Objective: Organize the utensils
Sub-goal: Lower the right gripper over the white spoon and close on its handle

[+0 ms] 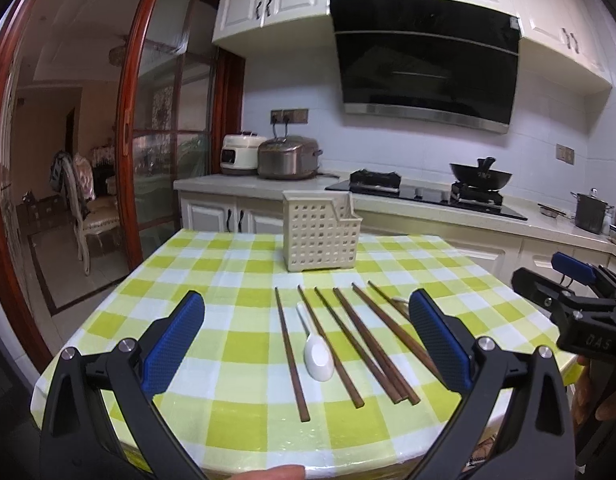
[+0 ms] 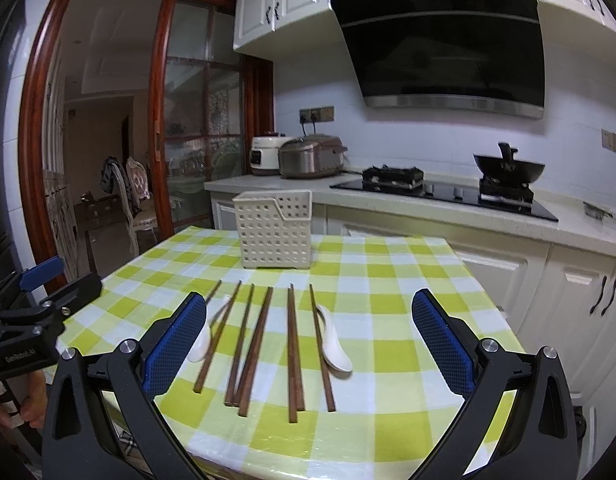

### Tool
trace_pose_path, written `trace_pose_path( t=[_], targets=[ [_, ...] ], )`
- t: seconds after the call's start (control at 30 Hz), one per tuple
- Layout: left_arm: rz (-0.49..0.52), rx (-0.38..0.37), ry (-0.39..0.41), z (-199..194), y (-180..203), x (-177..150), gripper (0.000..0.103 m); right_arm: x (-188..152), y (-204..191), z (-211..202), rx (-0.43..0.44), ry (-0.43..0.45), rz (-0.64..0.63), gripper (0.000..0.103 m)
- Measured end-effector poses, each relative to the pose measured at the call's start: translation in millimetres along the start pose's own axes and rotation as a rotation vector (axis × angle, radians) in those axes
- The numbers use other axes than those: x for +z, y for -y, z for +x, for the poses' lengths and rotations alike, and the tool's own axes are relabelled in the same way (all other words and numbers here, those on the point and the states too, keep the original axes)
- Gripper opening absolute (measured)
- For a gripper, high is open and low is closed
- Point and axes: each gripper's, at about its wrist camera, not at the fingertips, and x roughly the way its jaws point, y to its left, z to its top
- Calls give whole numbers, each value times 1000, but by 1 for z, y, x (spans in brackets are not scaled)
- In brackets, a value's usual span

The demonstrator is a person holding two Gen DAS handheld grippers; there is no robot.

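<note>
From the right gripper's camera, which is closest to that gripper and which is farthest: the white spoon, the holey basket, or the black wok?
1. The white spoon, on the tablecloth right ahead of the right gripper.
2. The holey basket, standing at the table's far end.
3. The black wok, on the stove behind the table, far right.

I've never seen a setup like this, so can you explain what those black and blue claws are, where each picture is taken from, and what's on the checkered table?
No robot here: a person holds a two-finger gripper in each hand, each with a camera looking along its fingers. One picture comes from the left gripper, the other from the right gripper. Both are open and hold nothing. On the green checkered tablecloth lie brown chopsticks and two white spoons, one among the left chopsticks, one at the right end. Behind them stands a cream perforated utensil holder, which looks empty from here.
</note>
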Motion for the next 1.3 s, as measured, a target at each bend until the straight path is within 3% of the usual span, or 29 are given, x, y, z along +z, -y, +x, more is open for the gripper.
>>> trace_pose_path(
  t=[0.17,0.4,0.53,0.63,0.73,0.87,1.03,1.3],
  targets=[
    [-24,41,-60,23,-11,-1,99,-3,17,31,5,-78,29,97],
    [-27,36,-367,98,-26,-18,99,-21,48,109,13,-328,107,97],
    [-45,48,-441,128,-34,-28,99,-26,53,144,24,-419,91,97],
    [-111,37,-487,147,-44,-29,99,-26,51,164,81,-475,86,96],
    [-167,47,-532,165,-50,-29,99,-22,46,184,136,-520,75,83],
    [-104,-5,-642,195,-44,-27,99,-20,42,211,192,-589,68,67],
    [-103,-17,-661,211,-41,-25,99,-21,42,231,215,-628,71,50],
    [-27,-46,-644,227,-26,-20,99,-15,42,246,267,-663,55,39]
  ],
)
